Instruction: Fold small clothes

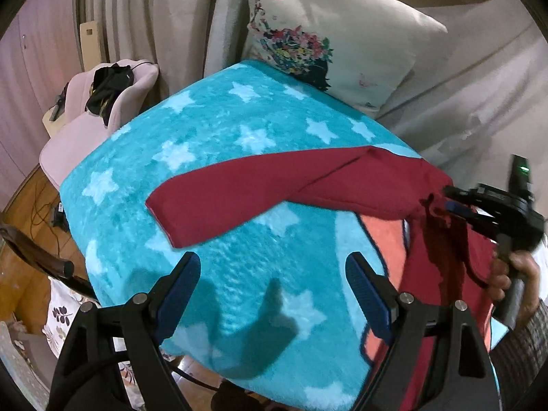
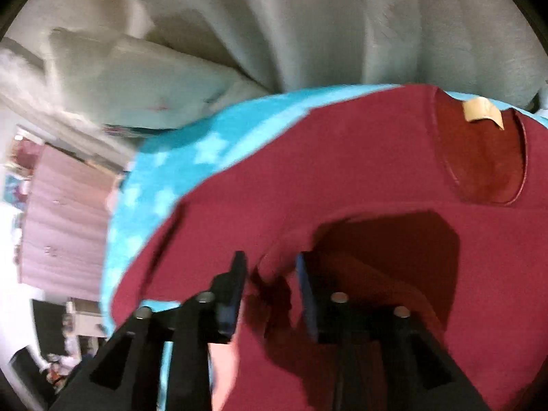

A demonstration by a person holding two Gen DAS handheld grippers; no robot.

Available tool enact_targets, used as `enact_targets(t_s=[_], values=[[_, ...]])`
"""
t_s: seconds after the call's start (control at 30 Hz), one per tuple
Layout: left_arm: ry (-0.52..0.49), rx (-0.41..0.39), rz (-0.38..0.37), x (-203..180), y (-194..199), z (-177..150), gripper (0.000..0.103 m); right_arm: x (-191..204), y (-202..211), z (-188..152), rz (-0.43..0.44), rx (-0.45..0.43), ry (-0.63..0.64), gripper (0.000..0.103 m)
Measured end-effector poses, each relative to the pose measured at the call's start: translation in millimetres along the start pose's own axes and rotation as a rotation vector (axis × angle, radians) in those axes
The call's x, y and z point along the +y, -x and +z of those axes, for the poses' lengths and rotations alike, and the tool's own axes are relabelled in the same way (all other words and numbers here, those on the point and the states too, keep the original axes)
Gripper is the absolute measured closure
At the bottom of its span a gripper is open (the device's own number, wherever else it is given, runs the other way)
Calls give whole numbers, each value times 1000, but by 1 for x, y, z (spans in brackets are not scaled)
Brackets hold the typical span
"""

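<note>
A dark red shirt (image 1: 260,185) lies on a turquoise blanket with white stars (image 1: 205,130). One long sleeve stretches left across the blanket. In the right wrist view the shirt (image 2: 342,178) shows its round neckline with a beige label (image 2: 483,113). My right gripper (image 2: 272,274) is shut on a bunched fold of the shirt and holds it lifted; it also shows in the left wrist view (image 1: 455,205) at the shirt's right side. My left gripper (image 1: 272,274) is open and empty, above the blanket just in front of the sleeve end.
A white pillow with a floral print (image 1: 328,41) leans at the far edge of the blanket. Grey drapery (image 2: 308,27) hangs behind. A pink chair with dark items (image 1: 102,102) stands to the left. A coral patch (image 1: 383,239) marks the blanket near the shirt.
</note>
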State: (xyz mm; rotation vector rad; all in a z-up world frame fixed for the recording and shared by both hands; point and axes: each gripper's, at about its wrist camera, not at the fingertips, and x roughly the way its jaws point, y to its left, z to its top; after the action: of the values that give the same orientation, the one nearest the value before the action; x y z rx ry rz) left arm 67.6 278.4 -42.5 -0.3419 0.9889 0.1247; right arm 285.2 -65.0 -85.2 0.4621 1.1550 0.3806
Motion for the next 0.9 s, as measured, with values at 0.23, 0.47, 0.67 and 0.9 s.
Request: enact_targets(t_s=[0.23, 0.47, 0.67, 0.9], values=[[53, -5, 38, 28, -5, 14, 17, 18, 15, -7, -47, -40, 40, 57], [172, -42, 126, 84, 8, 20, 17, 9, -37, -26, -34, 106, -55, 54], [254, -73, 189, 122, 22, 20, 17, 49, -34, -49, 98, 153, 10, 52], [322, -93, 258, 159, 39, 5, 17, 127, -80, -86, 189, 266, 185, 52]])
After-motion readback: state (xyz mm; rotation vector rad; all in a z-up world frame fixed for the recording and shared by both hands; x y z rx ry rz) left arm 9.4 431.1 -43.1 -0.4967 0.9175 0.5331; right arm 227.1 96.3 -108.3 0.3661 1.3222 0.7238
